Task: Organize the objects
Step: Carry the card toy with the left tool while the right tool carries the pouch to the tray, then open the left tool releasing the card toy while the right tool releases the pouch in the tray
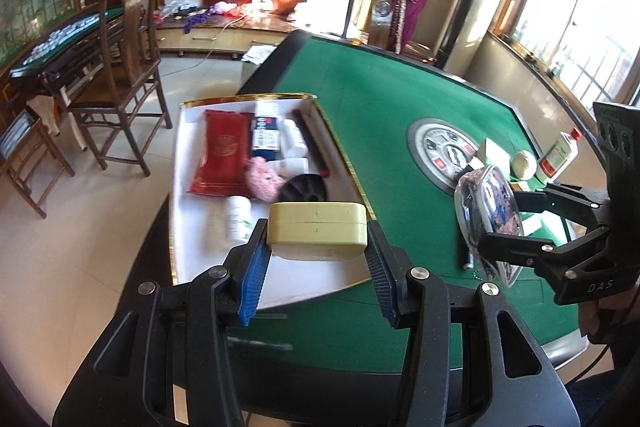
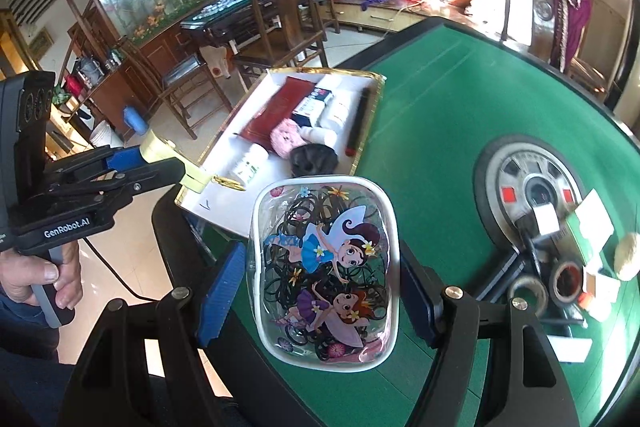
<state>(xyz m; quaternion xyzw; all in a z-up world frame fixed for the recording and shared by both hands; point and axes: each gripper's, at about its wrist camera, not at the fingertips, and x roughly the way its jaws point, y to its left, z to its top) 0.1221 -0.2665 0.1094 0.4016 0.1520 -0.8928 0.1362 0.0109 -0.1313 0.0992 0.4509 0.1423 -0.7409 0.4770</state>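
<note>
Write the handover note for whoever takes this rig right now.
Left gripper: shut on the yellow case, held over the near end of the white tray.
Right gripper: shut on the clear fairy pouch of hair ties, above the green table.
Done: red packet, blue box and white bottles lie in the tray.
Left: tray both held items, then the tape rolls, ball and boxes.

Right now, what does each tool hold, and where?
Left tool: yellow case, by its two ends. Right tool: clear cartoon pouch, by its long sides.
</note>
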